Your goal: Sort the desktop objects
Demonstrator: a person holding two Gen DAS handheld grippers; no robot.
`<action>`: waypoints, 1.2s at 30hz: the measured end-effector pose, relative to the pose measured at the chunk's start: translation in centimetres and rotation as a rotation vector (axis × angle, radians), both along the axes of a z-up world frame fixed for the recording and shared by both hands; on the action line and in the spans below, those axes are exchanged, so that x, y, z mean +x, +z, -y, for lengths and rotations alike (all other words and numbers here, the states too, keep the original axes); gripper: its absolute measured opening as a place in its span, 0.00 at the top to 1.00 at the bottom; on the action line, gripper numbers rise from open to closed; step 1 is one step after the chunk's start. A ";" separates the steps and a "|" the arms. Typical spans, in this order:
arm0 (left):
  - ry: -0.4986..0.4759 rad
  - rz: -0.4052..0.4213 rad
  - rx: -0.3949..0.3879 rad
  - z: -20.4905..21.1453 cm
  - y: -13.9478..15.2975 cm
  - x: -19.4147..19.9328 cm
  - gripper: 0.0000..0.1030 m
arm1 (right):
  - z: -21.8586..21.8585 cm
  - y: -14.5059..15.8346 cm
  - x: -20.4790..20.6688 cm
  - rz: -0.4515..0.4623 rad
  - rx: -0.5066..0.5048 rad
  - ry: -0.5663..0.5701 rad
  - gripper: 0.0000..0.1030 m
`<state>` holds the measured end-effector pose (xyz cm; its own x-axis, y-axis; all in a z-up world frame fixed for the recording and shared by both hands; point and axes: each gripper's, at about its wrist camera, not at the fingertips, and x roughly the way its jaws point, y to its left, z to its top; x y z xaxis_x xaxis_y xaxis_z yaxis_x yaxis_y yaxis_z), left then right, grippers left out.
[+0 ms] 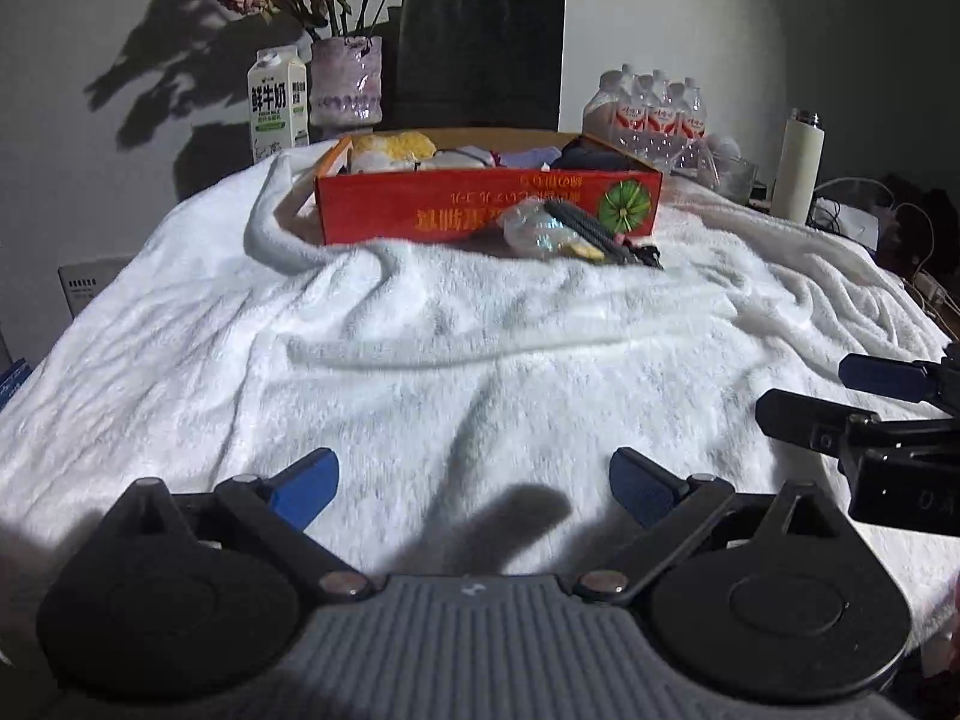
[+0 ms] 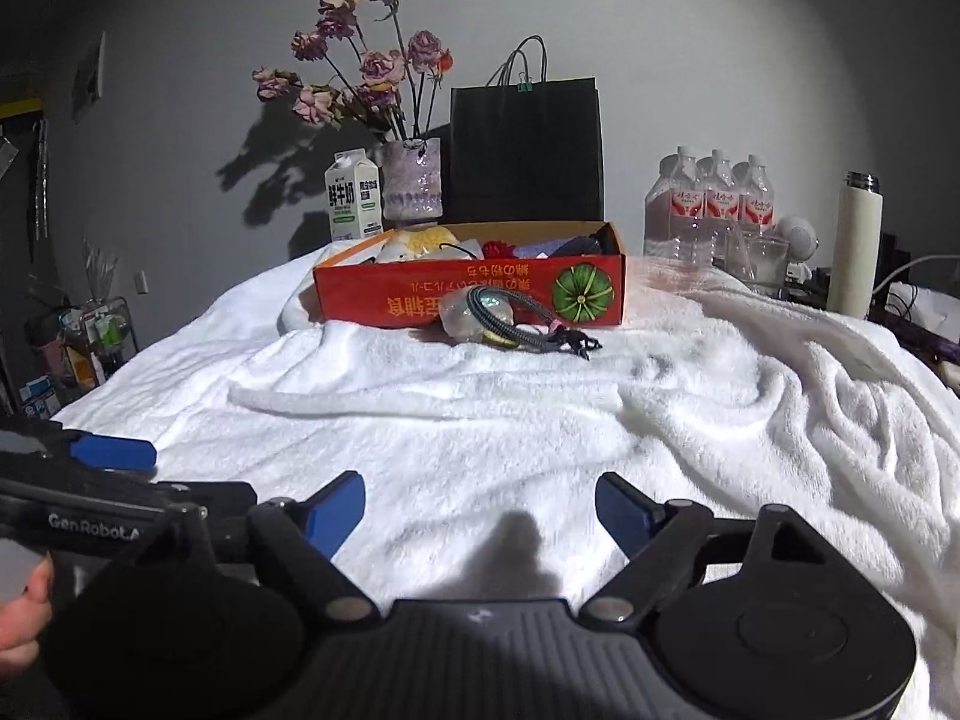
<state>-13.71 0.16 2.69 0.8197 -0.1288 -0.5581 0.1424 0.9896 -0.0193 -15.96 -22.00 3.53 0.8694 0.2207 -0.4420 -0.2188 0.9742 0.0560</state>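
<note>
You held both claws low over a rumpled white blanket (image 2: 480, 420), each empty. Your left gripper (image 1: 474, 486) had its blue pads spread wide with nothing between them. Your right gripper (image 2: 480, 513) also stood wide, its jaws apart over bare blanket.

The loose things to sort lay at about twelve o'clock from both claws, well ahead, touching the front wall of the red cardboard box (image 2: 384, 294). They were a crumpled clear plastic pouch (image 2: 471, 315) and a dark braided cord (image 2: 528, 324) looped across it, ending in small black clips at the three o'clock end. In the right wrist view the cord's long axis ran from ten to four o'clock. In the left wrist view the same bundle (image 1: 576, 228) sat slightly toward one o'clock, so your right claw seemed the nearer. The box already held soft cloth items.
</note>
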 end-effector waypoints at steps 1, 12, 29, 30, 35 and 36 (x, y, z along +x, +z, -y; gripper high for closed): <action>0.000 0.016 0.003 0.0 0.2 0.6 0.03 | -0.1 0.1 0.6 0.005 -0.008 0.005 0.20; -0.036 0.062 0.013 0.7 2.5 10.5 0.04 | -2.2 0.8 14.2 0.003 -0.122 0.124 0.47; -0.092 -0.019 0.008 6.1 1.8 23.1 0.04 | 4.9 1.5 18.1 0.123 0.211 -0.015 0.84; -0.075 -0.025 0.010 6.6 1.5 23.6 0.04 | 5.2 1.4 18.0 0.128 0.211 -0.045 0.84; -0.035 -0.038 -0.057 6.6 0.4 24.3 0.45 | 6.0 0.6 19.4 0.069 0.187 -0.143 0.85; -0.045 -0.051 -0.106 6.1 0.4 24.4 0.59 | 6.0 0.5 19.8 0.064 0.209 -0.129 0.85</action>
